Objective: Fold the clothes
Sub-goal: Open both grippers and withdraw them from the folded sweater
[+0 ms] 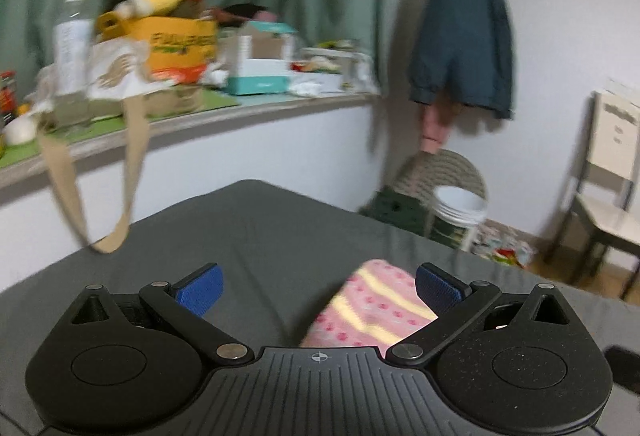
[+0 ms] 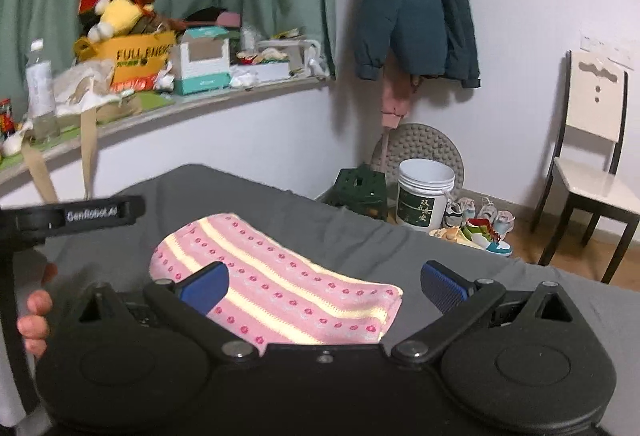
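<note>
Right wrist: folded cloth mid-bed, edges clear.

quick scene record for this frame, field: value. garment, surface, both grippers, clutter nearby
garment: pink striped knit, folded, lying flat
surface: grey bed sheet
left gripper: open, empty, garment near its right pad
right gripper: open, empty, above the garment
contact: neither gripper is closed on the fabric
background: cluttered shelf, dark jacket hanging on the wall, white bucket, chair

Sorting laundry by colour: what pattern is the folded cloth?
Pink cloth with pale yellow stripes and red dots; clearest in right wrist view.
</note>
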